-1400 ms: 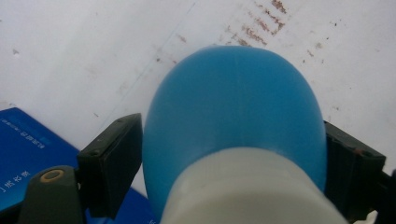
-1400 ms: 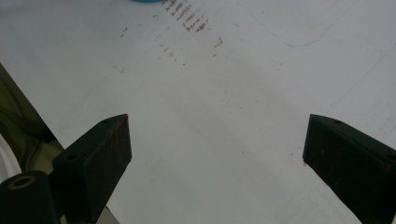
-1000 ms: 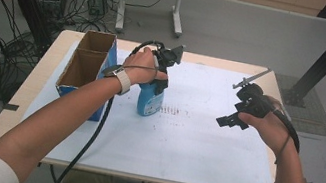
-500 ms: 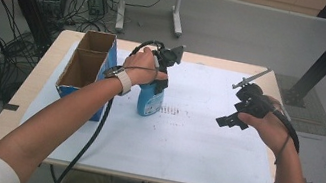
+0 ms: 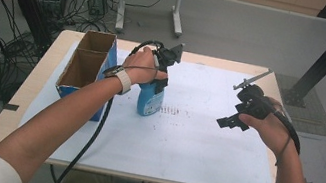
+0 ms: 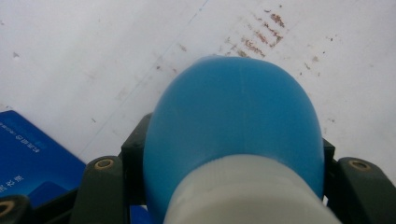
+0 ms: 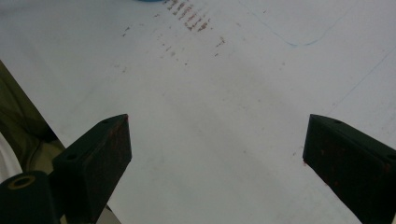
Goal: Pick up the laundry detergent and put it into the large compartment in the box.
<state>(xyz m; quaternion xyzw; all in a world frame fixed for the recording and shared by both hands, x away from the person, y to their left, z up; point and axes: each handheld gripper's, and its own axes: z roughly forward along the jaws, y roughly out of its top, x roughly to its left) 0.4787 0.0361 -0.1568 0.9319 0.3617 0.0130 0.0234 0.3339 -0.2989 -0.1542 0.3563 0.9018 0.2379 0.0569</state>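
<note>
The table point(image 5: 249, 167), covered by a white sheet, carries an open cardboard box point(image 5: 84, 70) at its left edge, and just beside that stands the blue bottle point(image 5: 150, 99) with its white cap. The left gripper point(image 5: 160, 71) has just closed its jaws and now pinches the bottle near the neck from above. The right gripper point(image 5: 233, 120) hangs spread wide, holding nothing. The rounded shoulder is slick: a high, narrow pinch could let the bottle swing or slip once lifted.
</note>
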